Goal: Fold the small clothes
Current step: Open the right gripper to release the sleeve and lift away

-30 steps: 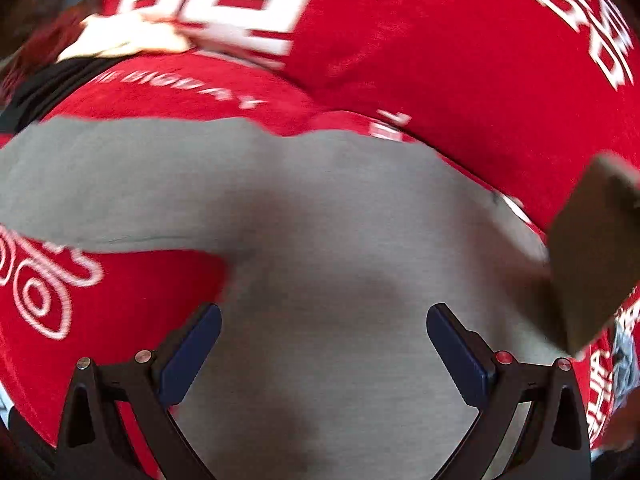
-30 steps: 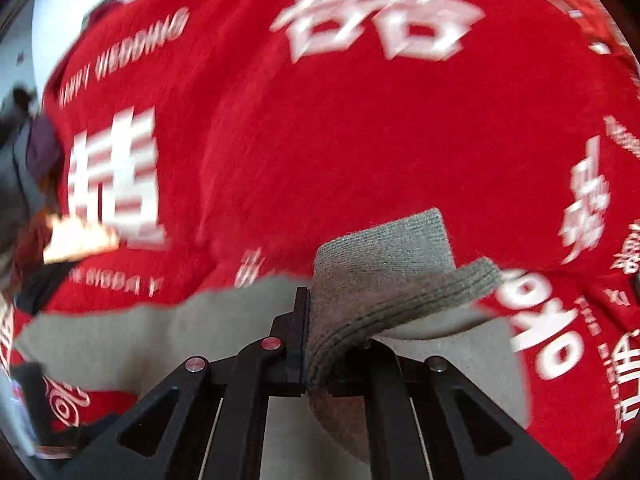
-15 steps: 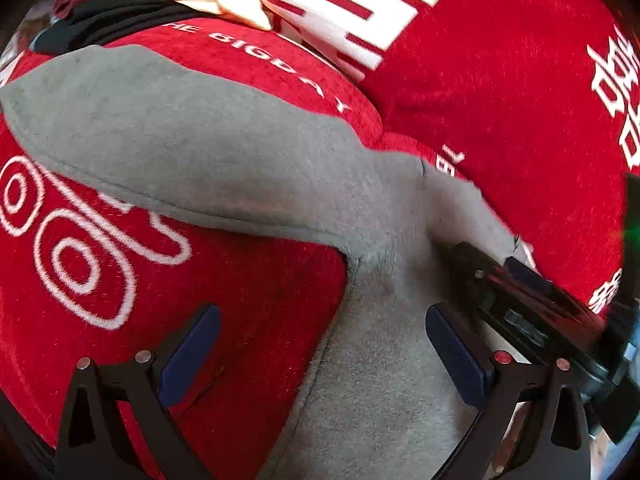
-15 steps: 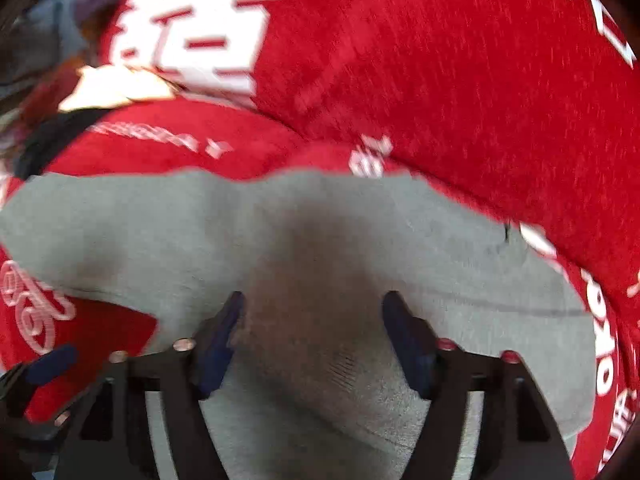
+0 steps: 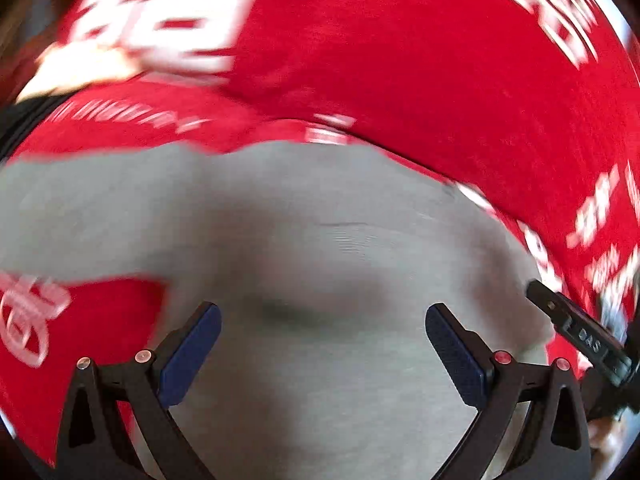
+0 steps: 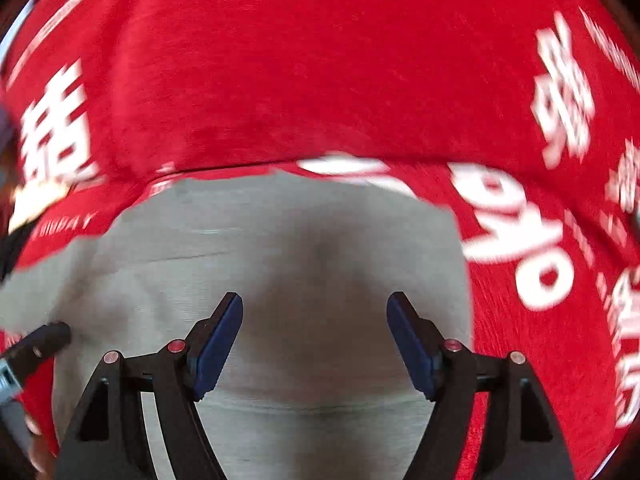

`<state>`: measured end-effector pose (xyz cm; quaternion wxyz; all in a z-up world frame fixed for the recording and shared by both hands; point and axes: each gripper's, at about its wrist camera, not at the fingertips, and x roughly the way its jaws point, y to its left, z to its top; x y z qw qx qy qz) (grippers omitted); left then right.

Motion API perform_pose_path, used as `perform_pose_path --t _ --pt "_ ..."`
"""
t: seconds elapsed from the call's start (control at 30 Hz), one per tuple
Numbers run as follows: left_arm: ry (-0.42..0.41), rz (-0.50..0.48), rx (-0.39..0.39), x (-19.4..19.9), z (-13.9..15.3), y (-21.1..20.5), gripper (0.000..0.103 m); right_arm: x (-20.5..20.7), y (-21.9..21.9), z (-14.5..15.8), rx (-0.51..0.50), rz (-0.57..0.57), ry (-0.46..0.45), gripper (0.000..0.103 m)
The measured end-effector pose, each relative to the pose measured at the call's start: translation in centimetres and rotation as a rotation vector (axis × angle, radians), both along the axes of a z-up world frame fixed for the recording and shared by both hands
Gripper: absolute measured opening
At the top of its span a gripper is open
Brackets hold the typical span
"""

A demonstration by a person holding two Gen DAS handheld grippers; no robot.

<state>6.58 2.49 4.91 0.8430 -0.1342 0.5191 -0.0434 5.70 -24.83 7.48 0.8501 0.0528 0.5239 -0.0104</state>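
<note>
Spread flat on a red cloth (image 5: 400,60) printed with white characters: a grey knit garment (image 5: 304,264), blurred in both views. In the left wrist view, a long grey part reaching away to the left edge over the red, and, at the far left rim, a pale scrap (image 5: 76,68) beside something dark (too blurred to name). Also there, low on the right, the dark tip of the right gripper (image 5: 576,336) at the garment's edge. In the right wrist view, instead, the garment's right edge running straight down against the red, a seam line across its lower part, and the left gripper (image 6: 36,344) poking in at the left edge.

Left gripper (image 5: 322,344) spread wide over the grey, nothing between its blue pads (image 5: 192,352), as a second ago. Right gripper (image 6: 314,344) likewise spread, nothing pinched: a second ago clamped on a folded grey corner held up off the cloth, since then opening, with that corner now down among the flat grey.
</note>
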Motion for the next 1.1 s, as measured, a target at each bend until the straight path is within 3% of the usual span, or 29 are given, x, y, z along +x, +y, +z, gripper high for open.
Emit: perform_pose_path --t 0.13,0.17,0.23,0.3,0.4,0.53,0.63,0.73,0.83,0.9,1.07,1.1 --pt "0.103 -0.078 0.061 4.6 -3.0 -4.0 0.103 2.7 -0.5 -3.9 -0.031 0.019 0.100 0.078" --pt "0.125 -0.071 0.118 5.6 -4.1 -4.1 0.103 3.2 -0.6 -4.7 -0.063 0.019 0.102 0.083" --pt "0.088 -0.064 0.264 6.8 -4.7 -4.2 0.103 5.1 -0.3 -5.6 -0.112 0.036 0.070 0.092" --pt "0.101 -0.060 0.241 8.0 -4.7 -3.1 0.103 6.7 -0.7 -6.2 -0.098 0.010 0.096 0.101" --pt "0.153 0.025 0.224 8.6 -3.9 -0.9 0.103 7.6 -1.0 -5.6 -0.099 -0.014 0.144 0.098" --pt "0.112 0.043 0.146 6.2 -2.3 0.0 0.103 4.0 1.1 -2.6 -0.043 0.033 0.058 0.096" --pt "0.112 -0.005 0.184 4.4 -2.9 -1.6 0.103 1.2 3.1 -2.3 -0.007 0.075 0.069 0.096" --pt "0.096 -0.035 0.258 1.9 -3.7 -2.4 0.103 -1.6 5.1 -2.7 -0.072 0.126 0.082 0.096" --pt "0.103 -0.019 0.204 -1.0 -3.3 -0.9 0.103 -4.9 5.9 -2.5 -0.115 0.149 0.058 0.096" --pt "0.090 -0.019 0.229 -3.0 -3.4 0.0 0.103 -8.1 6.4 -2.6 -0.108 0.185 0.076 0.096" --pt "0.027 -0.072 0.238 -9.2 -3.1 1.2 0.103 -16.2 6.1 -1.7 -0.098 0.223 -0.027 0.098" --pt "0.025 -0.069 0.228 -10.2 -3.1 1.5 0.103 -17.6 5.9 -1.9 -0.094 0.238 -0.014 0.098"
